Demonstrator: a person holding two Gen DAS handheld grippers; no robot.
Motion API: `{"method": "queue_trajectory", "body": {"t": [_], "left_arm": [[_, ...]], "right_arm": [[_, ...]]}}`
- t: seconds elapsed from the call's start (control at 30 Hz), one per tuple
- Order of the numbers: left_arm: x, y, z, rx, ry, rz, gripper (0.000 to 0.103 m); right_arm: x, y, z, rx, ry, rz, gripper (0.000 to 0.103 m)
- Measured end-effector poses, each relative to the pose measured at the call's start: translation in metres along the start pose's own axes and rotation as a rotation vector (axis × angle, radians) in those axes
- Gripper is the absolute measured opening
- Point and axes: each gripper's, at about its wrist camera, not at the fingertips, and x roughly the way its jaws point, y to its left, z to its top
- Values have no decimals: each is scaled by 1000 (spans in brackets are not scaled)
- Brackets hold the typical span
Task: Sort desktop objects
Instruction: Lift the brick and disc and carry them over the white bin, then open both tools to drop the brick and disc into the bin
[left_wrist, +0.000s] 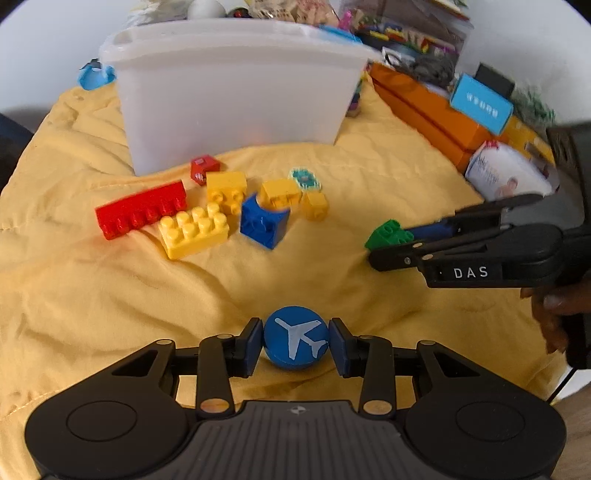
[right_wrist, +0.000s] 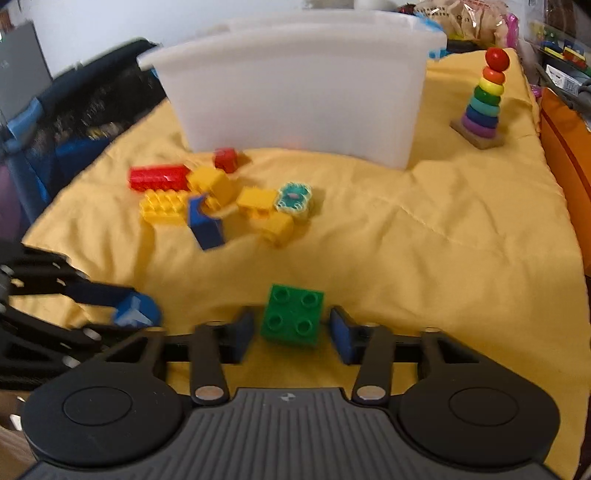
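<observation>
In the left wrist view the left claw (left_wrist: 296, 341) sits low in the centre of the frame with its blue pads (left_wrist: 253, 345) touching both sides of a round blue disc (left_wrist: 296, 342) that bears a white aeroplane; the claw is about half open and closed on that disc, which rests on the yellow cloth (left_wrist: 110, 295). At the right edge of the same view the right claw (left_wrist: 384, 242) reaches in from the side, held by a hand (left_wrist: 550, 317), with a green brick (left_wrist: 388, 233) between its fingers.

In the right wrist view the green brick (right_wrist: 292, 314) lies studs-up low in the centre, between the right claw's pads (right_wrist: 341, 334); a small gap shows on each side, though the blur makes contact hard to judge; the left claw with its blue disc shows at the lower left edge.

Above centre in both views a cluster of bricks lies on the cloth: a long red brick (left_wrist: 142, 208), a yellow studded brick (left_wrist: 194, 230), a blue brick (left_wrist: 263, 223), smaller yellow bricks and a small teal patterned piece (left_wrist: 305, 179); behind them stands a white bin (left_wrist: 236, 99). At the upper right of the right wrist view a rainbow ring stacker (right_wrist: 484, 99) stands upright on the cloth, well apart from the bricks.
</observation>
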Motion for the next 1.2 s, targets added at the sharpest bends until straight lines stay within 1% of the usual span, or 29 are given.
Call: {"method": "queue_trajectory", "body": {"t": [0.07,0.1,0.17,0.23,0.33,0.4,0.47,0.53,0.57,0.6,0.63,0.67,0.7,0.73,0.77,0.8,0.83,0.87,0.9,0.93,0.97,1.0,1.03,1.07,1.17,1.2], "left_arm": [[-15,3,11,-14,-44,-13,42],[-24,5,21,-26,-77,-23,42],[-45,8,46,-30,-167,-24,42],[-67,12,78,-12,-275,-9,42],[-90,20,126,10,-409,20,42],[-94,27,155,4,-465,43,42],[-92,33,176,8,-496,72,42],[-81,43,193,-6,-491,86,42],[-72,48,200,-4,-476,95,42],[-58,54,205,-2,-436,113,42],[-46,61,207,-22,-417,131,42],[-35,67,208,-41,-396,139,42],[-21,75,207,-59,-349,142,42],[-12,80,207,-71,-319,145,42],[-2,81,205,-76,-294,149,42],[5,82,201,-81,-246,151,43],[9,82,199,-87,-215,149,43],[7,80,194,-84,-215,149,43],[7,79,191,-71,-226,151,48],[3,77,189,-68,-231,160,57],[-1,76,185,-75,-236,169,59],[-7,74,182,-85,-247,164,60],[-13,71,180,-84,-266,145,60],[-20,68,176,-82,-289,127,60],[-42,55,161,-67,-351,119,61],[-50,51,154,-55,-374,115,63]], "right_arm": [[-6,-3,3,10,-8,17,34],[-11,-4,7,12,-26,23,34],[-24,-3,21,0,-77,14,34],[-40,-4,43,-3,-159,23,34],[-63,-1,80,-27,-294,19,34],[-73,-1,110,-29,-372,32,34],[-76,-1,137,-24,-432,23,34],[-71,-1,162,-33,-472,-5,34],[-66,-1,172,-27,-470,-23,34],[-58,-3,182,-8,-463,-28,34],[-52,-4,187,4,-456,-25,34],[-43,-5,190,4,-438,-35,34],[-34,-3,191,-3,-420,-59,34],[-27,-3,190,-5,-405,-70,34],[-18,-6,190,-2,-379,-67,34],[-7,-7,189,-2,-338,-58,35],[2,-8,188,-2,-304,-51,37],[7,-9,185,-6,-276,-45,42],[9,-9,180,-9,-266,-48,43],[4,-9,174,-17,-279,-50,44],[0,-8,171,-30,-297,-53,47],[-5,-9,169,-33,-312,-55,50],[-9,-10,167,-30,-325,-54,55],[-14,-12,166,-22,-338,-51,55],[-30,-16,161,7,-374,-39,56],[-38,-18,154,18,-389,-36,57]]}}
